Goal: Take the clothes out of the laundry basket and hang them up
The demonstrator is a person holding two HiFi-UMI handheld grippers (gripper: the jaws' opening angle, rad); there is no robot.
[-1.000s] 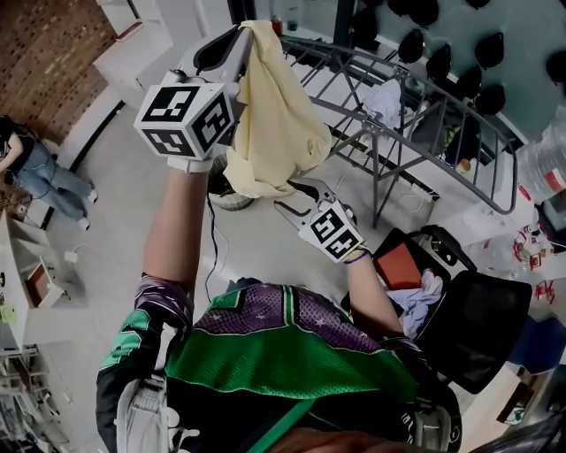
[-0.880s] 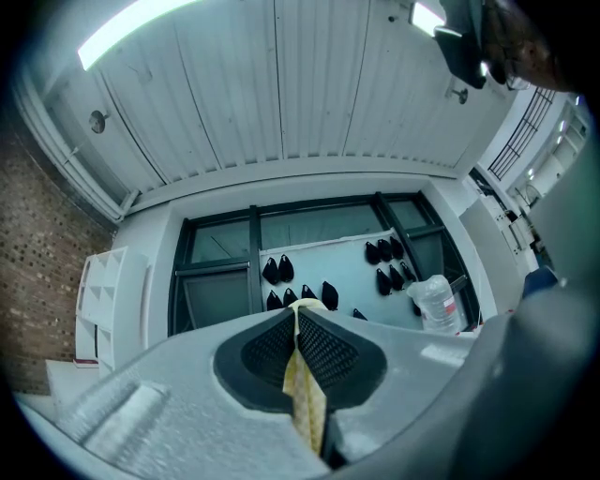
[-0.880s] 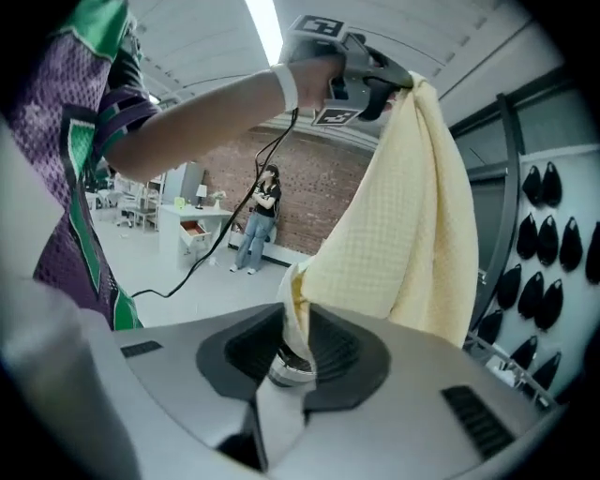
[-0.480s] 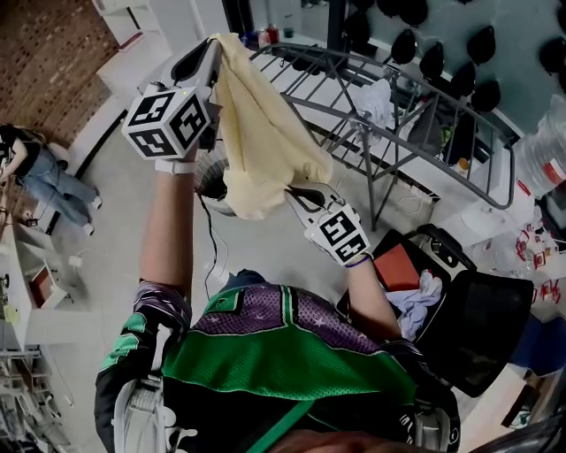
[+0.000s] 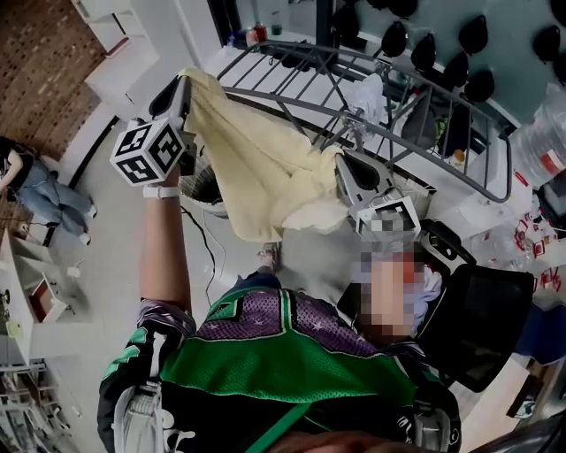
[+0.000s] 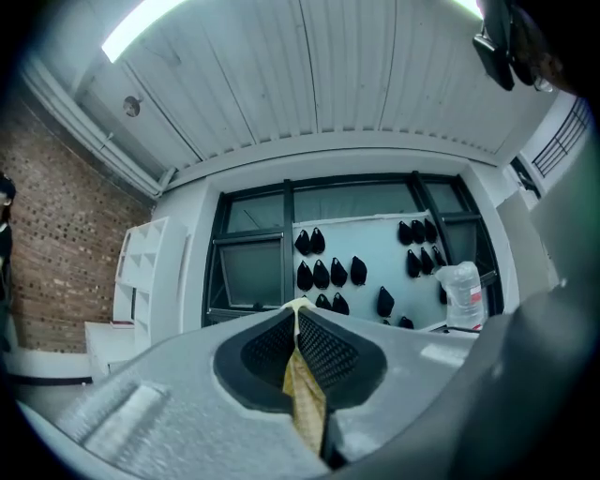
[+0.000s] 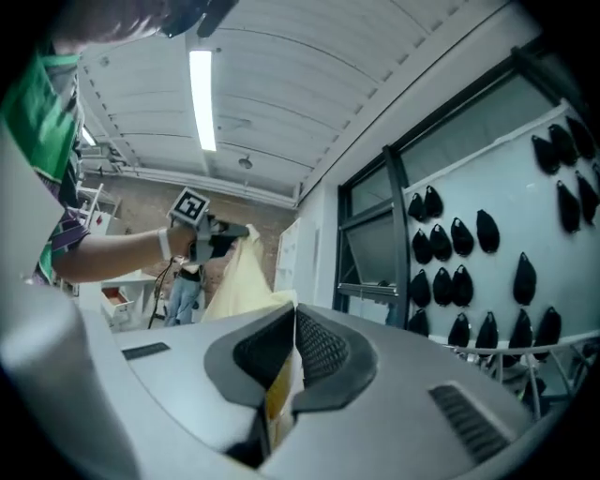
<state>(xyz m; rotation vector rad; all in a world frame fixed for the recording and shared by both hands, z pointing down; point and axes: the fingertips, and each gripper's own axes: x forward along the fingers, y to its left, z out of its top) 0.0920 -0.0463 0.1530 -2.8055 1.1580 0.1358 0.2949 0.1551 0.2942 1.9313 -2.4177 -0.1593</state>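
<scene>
Head view | left gripper (image 5: 182, 81), right gripper (image 5: 341, 161) clamp yellow cloth (image 5: 256, 168) | drying rack (image 5: 510, 168) behind

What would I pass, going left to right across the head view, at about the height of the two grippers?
Bystander in jeans → left gripper → yellow cloth → right gripper → big clear bottle.

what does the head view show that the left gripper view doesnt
Head view only: the whole yellow cloth stretched between left gripper and right gripper, with the drying rack beyond. Left gripper view only: the ceiling light and the jaws shut on a cloth edge. Both: the cloth and the black shapes on the wall.
</scene>
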